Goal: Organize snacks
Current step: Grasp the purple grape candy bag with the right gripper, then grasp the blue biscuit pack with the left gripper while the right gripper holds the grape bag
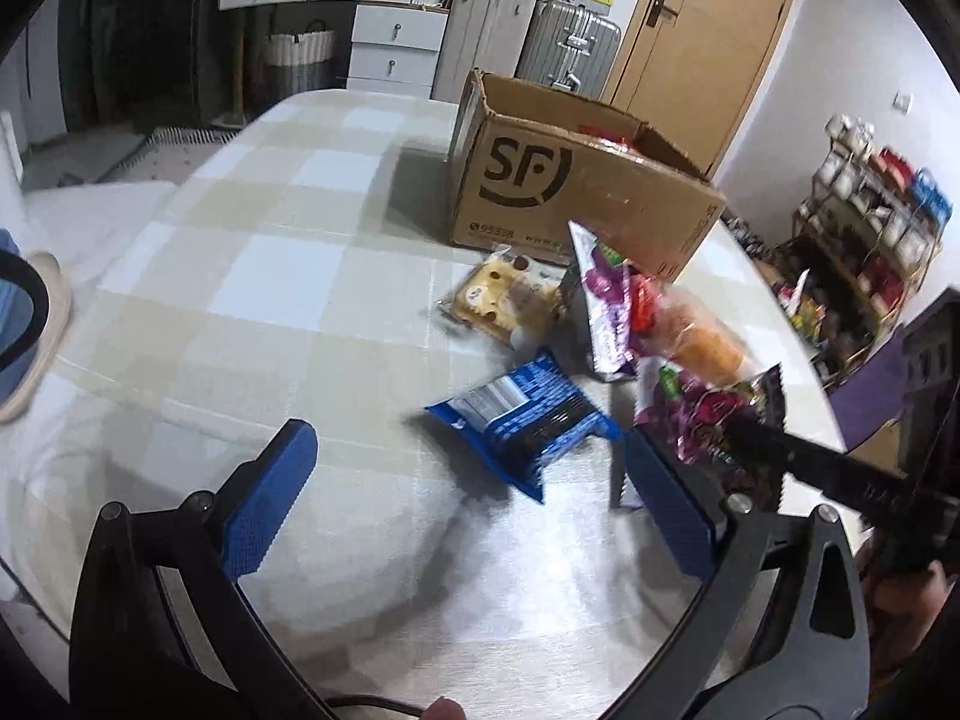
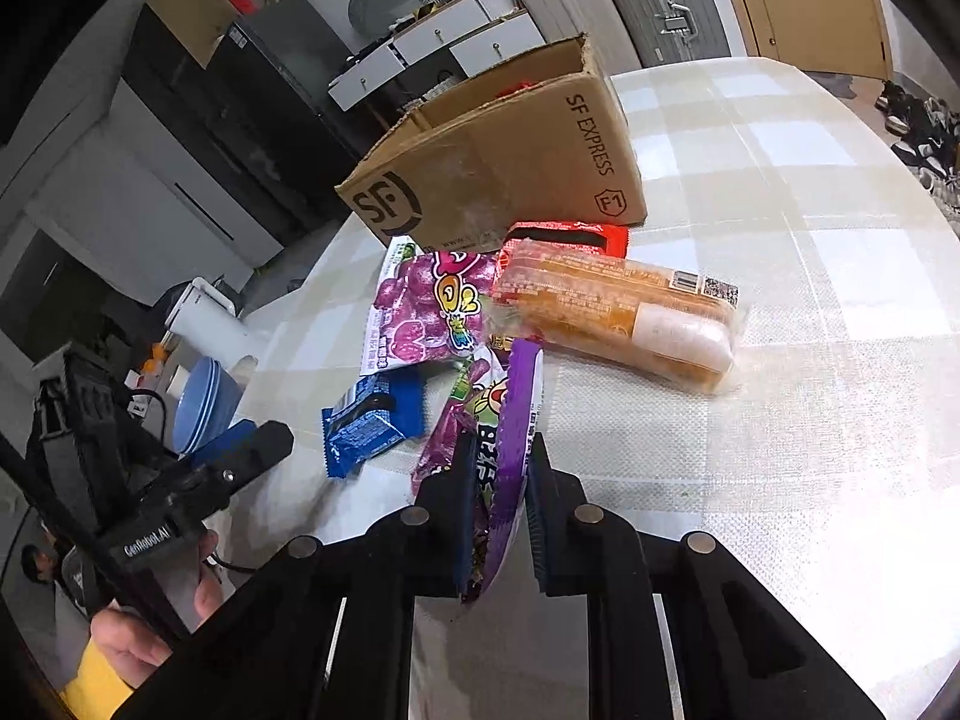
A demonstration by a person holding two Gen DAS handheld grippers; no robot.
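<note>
My right gripper [image 2: 498, 468] is shut on a purple grape candy bag [image 2: 510, 438], held edge-on just above the table; the bag also shows in the left wrist view [image 1: 714, 420]. My left gripper [image 1: 468, 498] is open and empty, low over the table, with a blue cookie pack [image 1: 528, 420] just ahead of it; the pack also shows in the right wrist view [image 2: 372, 420]. A second purple candy bag [image 2: 426, 306], an orange bread pack [image 2: 624, 312], a red packet [image 2: 576, 237] and a yellow cake pack [image 1: 504, 300] lie before the open SF cardboard box [image 1: 576, 186].
The checked tablecloth [image 1: 270, 252] covers a round table. Blue bowls [image 2: 207, 402] and a white kettle [image 2: 204, 312] stand at the table's left edge. Suitcases [image 1: 540, 36], drawers and a shelf [image 1: 870, 228] stand beyond the table.
</note>
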